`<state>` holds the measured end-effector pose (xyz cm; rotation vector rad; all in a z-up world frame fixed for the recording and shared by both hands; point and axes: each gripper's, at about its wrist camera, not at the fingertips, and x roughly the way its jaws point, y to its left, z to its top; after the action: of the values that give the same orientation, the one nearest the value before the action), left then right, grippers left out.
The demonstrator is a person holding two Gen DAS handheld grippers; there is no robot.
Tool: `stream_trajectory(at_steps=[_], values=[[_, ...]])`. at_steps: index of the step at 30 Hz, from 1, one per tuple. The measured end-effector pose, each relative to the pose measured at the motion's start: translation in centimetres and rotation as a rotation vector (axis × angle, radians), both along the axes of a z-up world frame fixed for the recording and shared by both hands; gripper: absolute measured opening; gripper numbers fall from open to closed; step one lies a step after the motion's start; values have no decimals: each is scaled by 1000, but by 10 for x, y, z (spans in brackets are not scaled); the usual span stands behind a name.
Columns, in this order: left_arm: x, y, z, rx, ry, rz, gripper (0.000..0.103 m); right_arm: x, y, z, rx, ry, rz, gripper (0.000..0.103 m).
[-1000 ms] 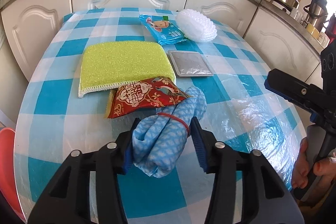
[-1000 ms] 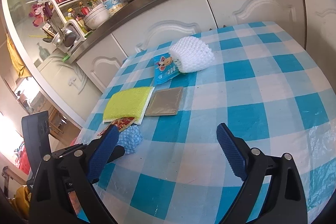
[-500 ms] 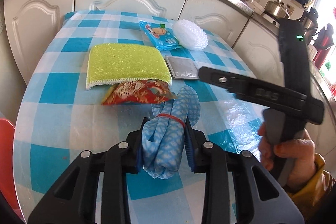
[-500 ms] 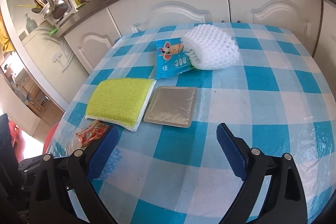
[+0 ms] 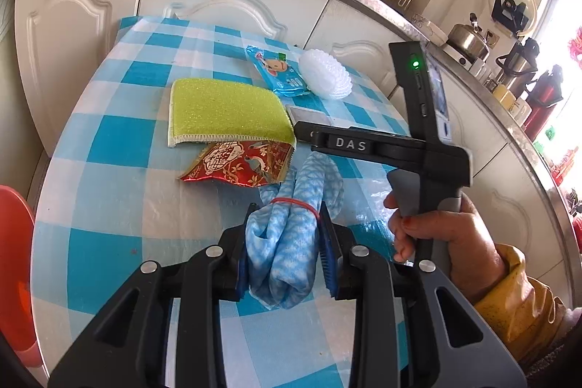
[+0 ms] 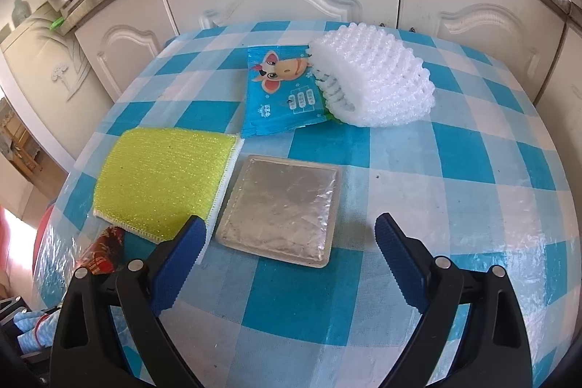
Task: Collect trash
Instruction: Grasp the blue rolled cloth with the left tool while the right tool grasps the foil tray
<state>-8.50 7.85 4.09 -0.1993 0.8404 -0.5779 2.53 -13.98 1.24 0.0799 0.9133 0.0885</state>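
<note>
On the round table (image 6: 454, 191) with its blue-and-white check cover, the silver foil packet (image 6: 282, 210) serves as the marker for everything else. Just to its left lies the green scrub pad (image 6: 160, 180), their edges nearly touching. Beyond the packet, toward the white cabinets, sits the blue cartoon wrapper (image 6: 282, 93), with the white foam net (image 6: 378, 75) overlapping that wrapper's right edge. To the right of the packet the cloth is bare out to the table's curved rim, and bare check also runs between the packet and the viewer.

Near-left of the packet, a red patterned wrapper (image 5: 240, 166) has its far edge tucked under the scrub pad's near edge. The table's far rim meets the cabinet doors closely.

Right gripper (image 6: 291, 239) hangs with its blue pads spread wide, the packet's near edge between them; whether either pad touches it cannot be told. It holds nothing.

Left gripper (image 5: 285, 246) is squeezed onto the blue cloth bundle (image 5: 287, 239), bound with a red rubber band, near-left of the packet and just beside the red wrapper. Whether the bundle rests on the table cannot be told.
</note>
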Motion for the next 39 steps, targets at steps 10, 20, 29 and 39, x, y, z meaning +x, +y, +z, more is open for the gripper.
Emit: stream_trajectory(at_steps=[10,20,29,39], values=[[-7,-4,5,-63,0,-56,32,9,3,-5,-67,3,-31,93],[-12,1,13,-91,-19,-65,32,1,-6,-1,-91,-24,-50,66],[-16,23,23,-96,-50,-15,32,-16,-27,3,-1,-40,-88,65],[-22,63,27,-91,-73,81,32,-41,-12,38,51,-123,-49,65]])
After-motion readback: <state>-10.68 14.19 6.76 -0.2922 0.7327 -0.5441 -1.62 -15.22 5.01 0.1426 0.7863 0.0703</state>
